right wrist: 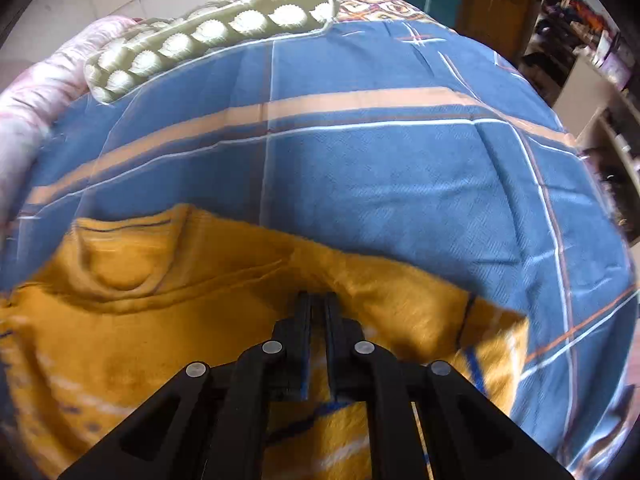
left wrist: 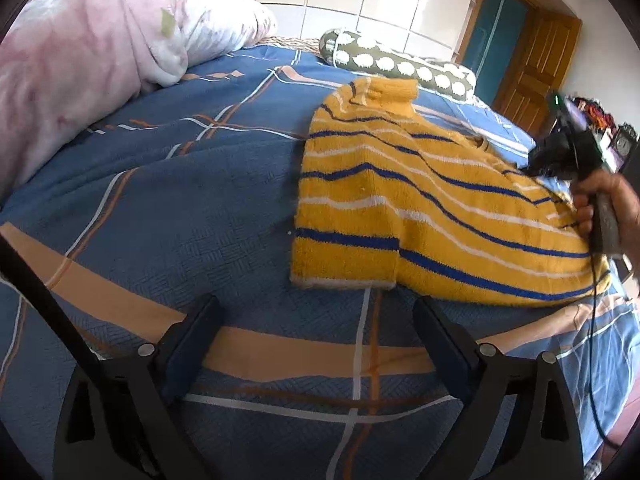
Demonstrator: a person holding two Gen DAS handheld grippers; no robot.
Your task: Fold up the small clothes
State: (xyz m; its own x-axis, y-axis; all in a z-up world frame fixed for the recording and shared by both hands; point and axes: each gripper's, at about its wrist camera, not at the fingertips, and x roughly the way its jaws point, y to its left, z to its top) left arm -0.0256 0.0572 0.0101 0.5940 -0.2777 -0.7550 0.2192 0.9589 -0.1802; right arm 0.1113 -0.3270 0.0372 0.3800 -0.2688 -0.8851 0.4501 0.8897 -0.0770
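Yellow sweater (left wrist: 400, 200) with blue and white stripes, spread on a blue plaid bedspread (left wrist: 180, 200), toward the right side in the left wrist view. Near sleeve folded in across the body, cuff edge lying along the hem closest to the camera. Collar (left wrist: 384, 90) at the far end, pointing toward a green bolster (left wrist: 400, 66) with white round prints; bolster just beyond the collar, whether touching cannot be told. Pink-and-white quilt (left wrist: 100, 52) bunched at the far left of the bed, well apart from the sweater. Left gripper (left wrist: 316, 328) low in that view, fingers spread wide, nothing between them, over bare bedspread just short of the sweater's hem. Right gripper (left wrist: 560, 148) at the sweater's far right edge, held in a hand (left wrist: 608, 204), cable trailing down from it. Seen from the right wrist: right gripper (right wrist: 318, 304) with fingers pressed together on a raised fold of the sweater (right wrist: 160, 320), yellow knit bunched up around the tips; picture somewhat blurred there. Collar (right wrist: 132, 248) to the left in that view, bedspread (right wrist: 360, 180) stretching beyond, bolster (right wrist: 212, 32) at the far edge. Wooden door (left wrist: 536, 68) and cluttered shelves (right wrist: 592, 60) past the bed.
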